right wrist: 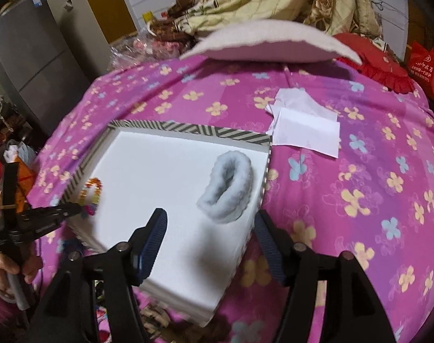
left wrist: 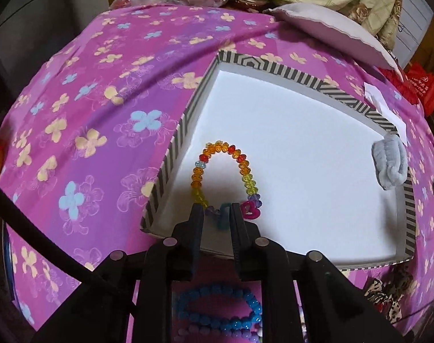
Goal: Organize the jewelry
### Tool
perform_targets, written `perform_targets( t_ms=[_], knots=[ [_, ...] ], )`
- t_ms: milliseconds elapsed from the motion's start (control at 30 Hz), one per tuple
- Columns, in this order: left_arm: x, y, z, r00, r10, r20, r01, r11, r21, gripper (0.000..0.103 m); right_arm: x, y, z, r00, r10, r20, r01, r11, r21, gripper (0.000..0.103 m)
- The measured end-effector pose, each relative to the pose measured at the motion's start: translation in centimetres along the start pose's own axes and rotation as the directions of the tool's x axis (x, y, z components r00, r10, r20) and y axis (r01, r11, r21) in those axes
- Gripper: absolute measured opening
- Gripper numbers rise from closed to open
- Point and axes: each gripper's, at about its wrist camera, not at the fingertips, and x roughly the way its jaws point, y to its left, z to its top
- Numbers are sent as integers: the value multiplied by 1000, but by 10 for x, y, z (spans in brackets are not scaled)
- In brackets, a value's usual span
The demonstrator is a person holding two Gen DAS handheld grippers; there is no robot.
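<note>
Left wrist | left gripper [left wrist: 217, 208] parted over beaded bracelet [left wrist: 225, 171] | striped box [left wrist: 177, 143]

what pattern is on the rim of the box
Grey and cream diagonal stripes on the box rim, clearest in the left wrist view.

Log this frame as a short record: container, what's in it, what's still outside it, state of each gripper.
container: striped-rim box, white inside, on floral cloth
in box: rainbow bead bracelet by left wall; grey fluffy scrunchie by right wall
outside: blue bead bracelet, papers
left gripper: jaws slightly apart over the bracelet's charm end
right gripper: jaws open, empty
</note>
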Motion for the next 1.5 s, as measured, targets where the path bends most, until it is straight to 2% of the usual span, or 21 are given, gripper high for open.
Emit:
perform_targets(
  t_ms=[267,500,700,767,833,933,1100,1500],
  knots=[
    [-35,2,-4,997,12,75,-12,1000,3,27,-42,24,-29,999,17,48,-16,999,-40,67],
    [-81,-3,-28,987,24,161,-29,999,26,31,-79,39,-64,990,52,129,-52,999,-9,67],
    [-109,-5,-59,976,40,214,-47,999,24,31,-101,50,-94,984,14,180,-16,1000,10,74],
    [-115,-6,-68,973,47,225,-53,998,22,31,-106,54,-105,982,-19,187,16,1000,19,79],
    [-121,-7,-78,971,47,234,-52,998,18,31,-110,57,-113,979,-47,196,43,999,24,80],
    [-129,-8,-93,967,49,252,-53,999,11,31,-115,63,-124,978,-66,200,64,998,17,80],
    [-139,-10,-113,959,62,275,-64,998,0,31,-116,72,-136,982,-53,181,54,999,2,80],
    [-150,-12,-144,957,60,284,-59,998,-13,31,-117,89,-159,987,-28,157,30,999,-14,80]
  ],
)
